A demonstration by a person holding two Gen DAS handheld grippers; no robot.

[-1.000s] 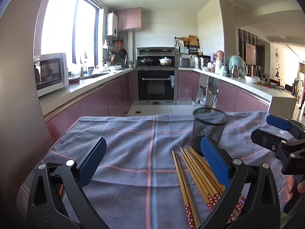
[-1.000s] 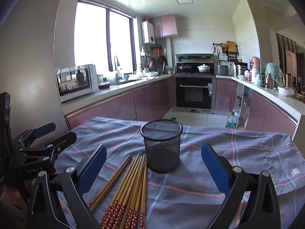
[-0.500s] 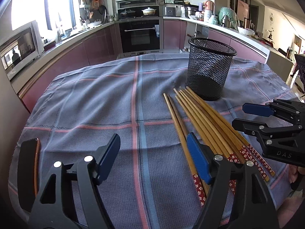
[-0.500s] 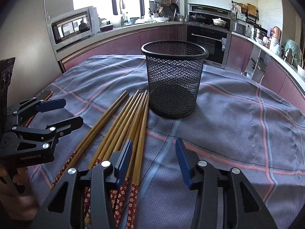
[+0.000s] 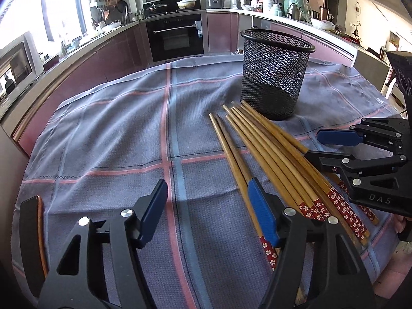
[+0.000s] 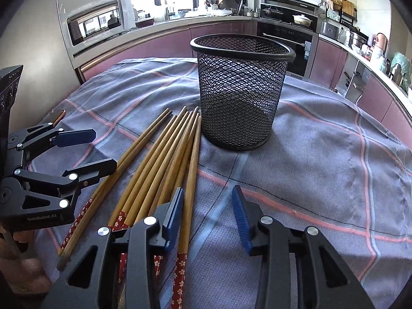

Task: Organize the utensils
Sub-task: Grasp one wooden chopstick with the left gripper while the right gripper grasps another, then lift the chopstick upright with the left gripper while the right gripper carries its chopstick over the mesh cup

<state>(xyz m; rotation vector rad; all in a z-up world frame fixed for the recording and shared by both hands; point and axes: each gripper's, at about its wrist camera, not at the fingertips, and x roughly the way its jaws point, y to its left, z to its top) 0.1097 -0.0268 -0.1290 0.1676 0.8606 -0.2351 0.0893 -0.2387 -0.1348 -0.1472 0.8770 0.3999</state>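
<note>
Several wooden chopsticks (image 5: 270,154) with red flowered ends lie fanned on the grey-blue checked cloth (image 5: 116,134), tips toward an upright black mesh holder (image 5: 275,72). My left gripper (image 5: 208,211) hovers low at the bundle's left edge with its jaws closing. Only cloth lies between them, and its right finger sits over the leftmost sticks. My right gripper (image 6: 207,216) is also closing, low over the chopsticks (image 6: 159,167). The rightmost stick lies just inside its left pad, and the pads do not press on it. The mesh holder (image 6: 242,90) stands straight ahead. Each view shows the other gripper (image 5: 324,148) (image 6: 97,150) at its side.
A flat dark object with a copper-coloured edge (image 5: 33,231) lies on the cloth at the far left. The cloth (image 6: 322,154) stretches bare to the right of the holder. Kitchen counters, an oven and a microwave (image 6: 97,18) stand beyond the table's far edge.
Both grippers have come down and tipped forward over the chopsticks. Both pairs of jaws have narrowed, the right pair much more than the left.
</note>
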